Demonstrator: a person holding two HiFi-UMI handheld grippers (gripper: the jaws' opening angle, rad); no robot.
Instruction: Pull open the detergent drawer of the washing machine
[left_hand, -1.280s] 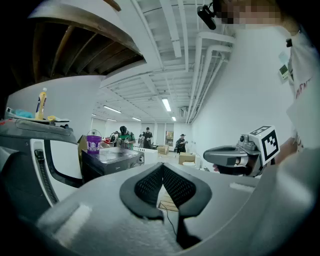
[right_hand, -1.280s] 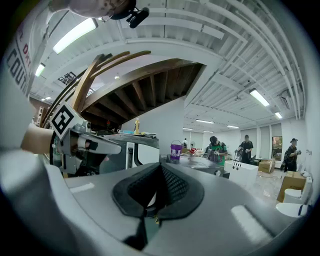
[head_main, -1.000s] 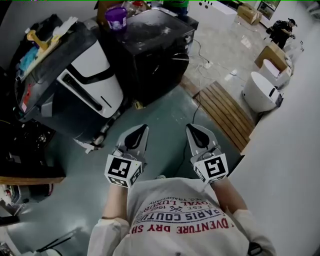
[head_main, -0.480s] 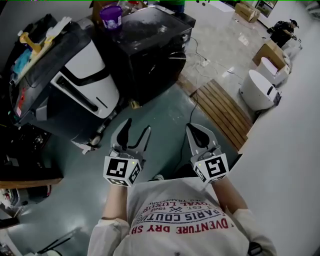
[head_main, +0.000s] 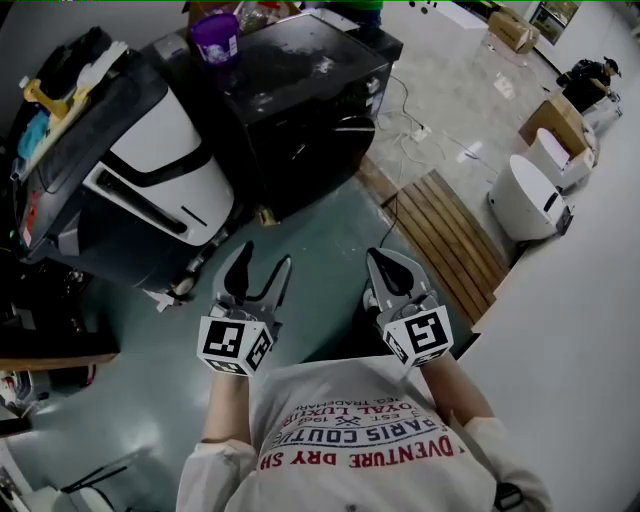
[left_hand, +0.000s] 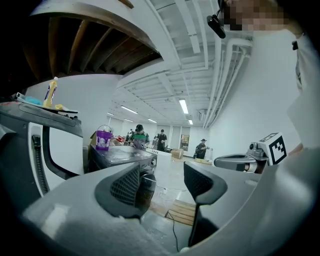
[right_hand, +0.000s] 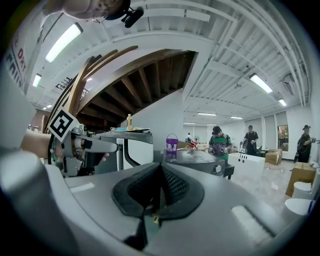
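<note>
A black front-loading washing machine (head_main: 300, 110) stands ahead at the top middle of the head view, its round door (head_main: 345, 130) facing right. I cannot make out its detergent drawer. It also shows past the jaws of my left gripper (left_hand: 162, 182) as a dark box (left_hand: 125, 157). My left gripper (head_main: 258, 278) hovers over the green floor, well short of the machine. Its jaws have just been opening and stand open with nothing between them. Beside it my right gripper (head_main: 387, 268) is shut and empty, its pads meeting (right_hand: 159, 192).
A white and black appliance (head_main: 150, 180) leans at the left with clutter on top. A purple bucket (head_main: 215, 38) sits on the washer. To the right lie a wooden slatted platform (head_main: 450, 235), a white fixture (head_main: 525, 195) and floor cables (head_main: 400, 125). People stand far back (right_hand: 217, 140).
The left gripper's jaws have gone from shut to open. Both grippers have moved forward toward the machines, and the washer now sits closer in the head view.
</note>
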